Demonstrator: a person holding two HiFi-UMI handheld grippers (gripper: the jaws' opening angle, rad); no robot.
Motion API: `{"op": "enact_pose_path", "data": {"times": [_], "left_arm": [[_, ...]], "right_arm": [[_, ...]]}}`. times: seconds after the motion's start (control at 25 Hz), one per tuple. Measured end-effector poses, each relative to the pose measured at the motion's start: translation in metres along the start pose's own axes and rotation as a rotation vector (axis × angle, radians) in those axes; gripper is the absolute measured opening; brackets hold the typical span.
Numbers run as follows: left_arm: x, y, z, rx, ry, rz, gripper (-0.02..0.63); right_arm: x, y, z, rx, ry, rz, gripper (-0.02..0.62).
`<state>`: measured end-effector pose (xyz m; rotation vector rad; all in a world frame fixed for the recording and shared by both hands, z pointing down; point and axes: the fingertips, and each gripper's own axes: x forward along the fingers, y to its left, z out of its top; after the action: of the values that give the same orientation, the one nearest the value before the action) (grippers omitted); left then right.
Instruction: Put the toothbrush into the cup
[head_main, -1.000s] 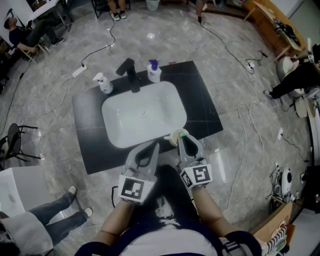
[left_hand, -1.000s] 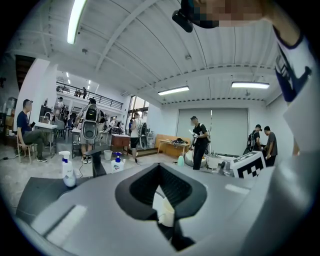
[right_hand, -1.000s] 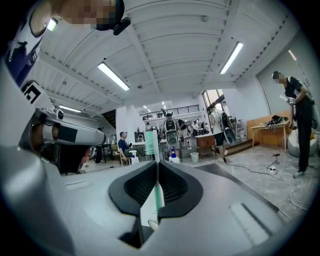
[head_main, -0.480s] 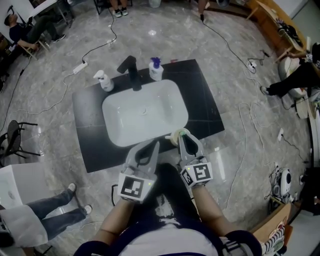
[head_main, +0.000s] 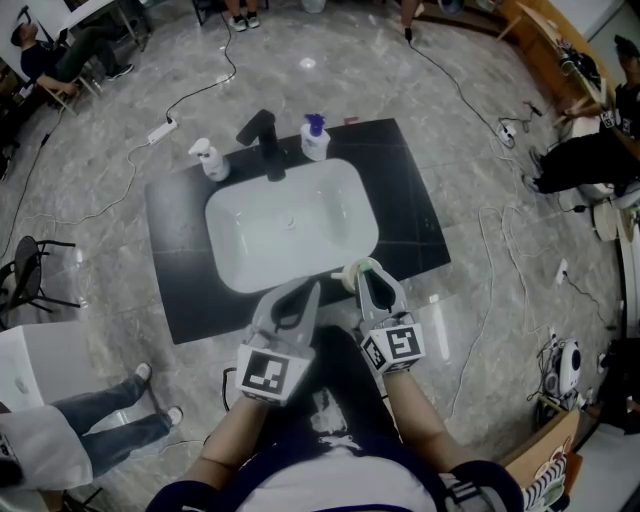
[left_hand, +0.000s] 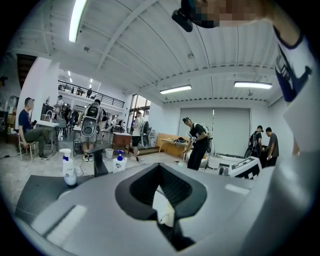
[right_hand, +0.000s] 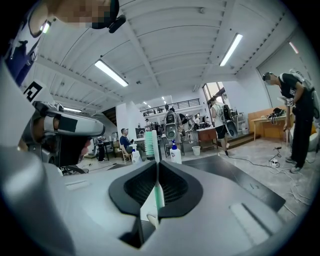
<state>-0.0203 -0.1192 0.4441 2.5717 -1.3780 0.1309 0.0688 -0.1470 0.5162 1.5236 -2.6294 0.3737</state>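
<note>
Stillness is marking the last second: the right gripper (head_main: 366, 272) is staying poised at the front edge of the black rectangular countertop (head_main: 405, 190), and the left gripper (head_main: 310, 290) is keeping its place just beside it, so only the head view is drifting slightly. The right gripper's jaws are clamping the mint-green and white plastic toothbrush (right_hand: 159, 195), which is standing upright between them with its bristle head rising above the tips. The left gripper's jaws are resting together with nothing pinched between them. By my reading, the pause is meaning that the drop is being lined up rather than finished. The toothbrush is hanging right at the small pale round cup (head_main: 349, 272), yet the jaws are hiding whether its lower end is already passing the rim.

Among the containers, the cup is showing only part of its rim, so its contents are staying unknown. The white rounded-rectangle sink basin (head_main: 250, 250) is showing nothing lying in it. Behind it, a white spray bottle (head_main: 207, 163) and a white pump bottle with a purple top (head_main: 315, 140) are flanking the black faucet (head_main: 262, 140).
</note>
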Motion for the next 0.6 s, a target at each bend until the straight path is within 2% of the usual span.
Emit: {"op": "enact_pose_path", "data": {"times": [0.6], "left_arm": [[0.003, 0.000, -0.004, -0.013, 0.013, 0.006, -0.002]], "right_arm": [[0.000, -0.009, -0.017, 0.039, 0.039, -0.013, 0.017]]}}
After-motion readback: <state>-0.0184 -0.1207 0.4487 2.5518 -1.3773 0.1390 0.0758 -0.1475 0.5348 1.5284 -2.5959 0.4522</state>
